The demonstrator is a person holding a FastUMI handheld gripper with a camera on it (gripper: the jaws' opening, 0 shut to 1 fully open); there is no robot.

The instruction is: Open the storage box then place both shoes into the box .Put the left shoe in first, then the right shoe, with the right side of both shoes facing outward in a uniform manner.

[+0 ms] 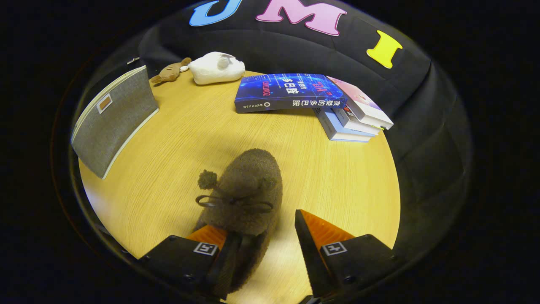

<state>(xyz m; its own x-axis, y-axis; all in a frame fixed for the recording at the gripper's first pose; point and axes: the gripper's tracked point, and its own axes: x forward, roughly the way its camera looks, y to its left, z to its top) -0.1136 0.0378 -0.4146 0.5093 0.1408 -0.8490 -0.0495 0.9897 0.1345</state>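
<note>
One fuzzy brown slipper lies on the wooden bench, its rounded toe pointing away and its heel end down between the fingers of the tool. The tool's fingers stand apart: the left finger sits against or just over the slipper's heel side, while the right finger is clear of it with bare bench showing between, so nothing is clamped. Whether the left finger actually touches the fleece I cannot tell. A thin bow and a small pompom sit on the slipper's upper. Judging by its woolly pile, the shoe should be light and soft, yielding under pressure rather than slipping, with little risk of damage; the collar or heel wall looks the firmest place to pinch, since the bow and pompom would only stretch or tear. Beyond it, well apart to the left, a grey fabric storage box stands at the bench edge; whether it is open cannot be told from here. At the far side lie a small brown plush toy and, just beside it, a white plush toy. Farther right is a stack of books with a blue one on top.
</note>
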